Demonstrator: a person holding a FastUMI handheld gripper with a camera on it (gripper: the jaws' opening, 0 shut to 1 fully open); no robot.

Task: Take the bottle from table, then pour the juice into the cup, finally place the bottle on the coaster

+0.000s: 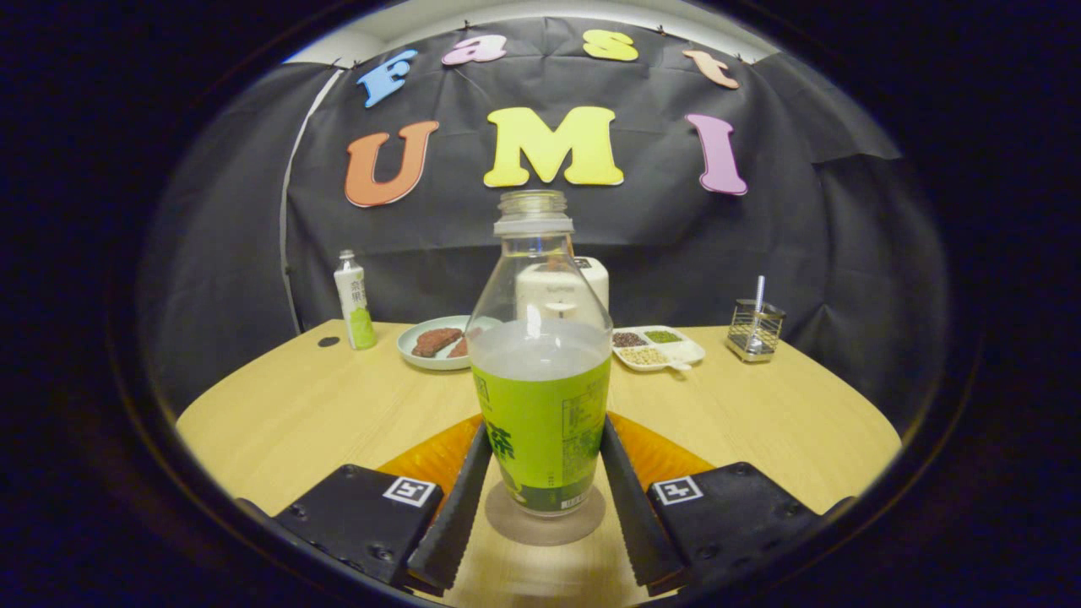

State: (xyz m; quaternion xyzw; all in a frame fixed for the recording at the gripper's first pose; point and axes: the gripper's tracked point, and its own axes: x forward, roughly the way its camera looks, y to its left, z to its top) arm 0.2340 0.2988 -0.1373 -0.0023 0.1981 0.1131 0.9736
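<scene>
A clear, uncapped bottle (540,405) with a green label stands upright on a round grey coaster (507,529) on the wooden table (321,405). It is about half full of pale liquid. My gripper (547,424) has one finger against each side of the label, and both fingers (460,507) look pressed to the bottle. A white cup (594,283) stands beyond the bottle, mostly hidden behind it and partly seen through the glass.
Along the table's far side stand a small capped bottle (354,300), a pale plate with brown food (435,342), a white divided tray of grains (657,346) and a wire holder (754,329) at the right. A small dark disc (328,342) lies by the small bottle.
</scene>
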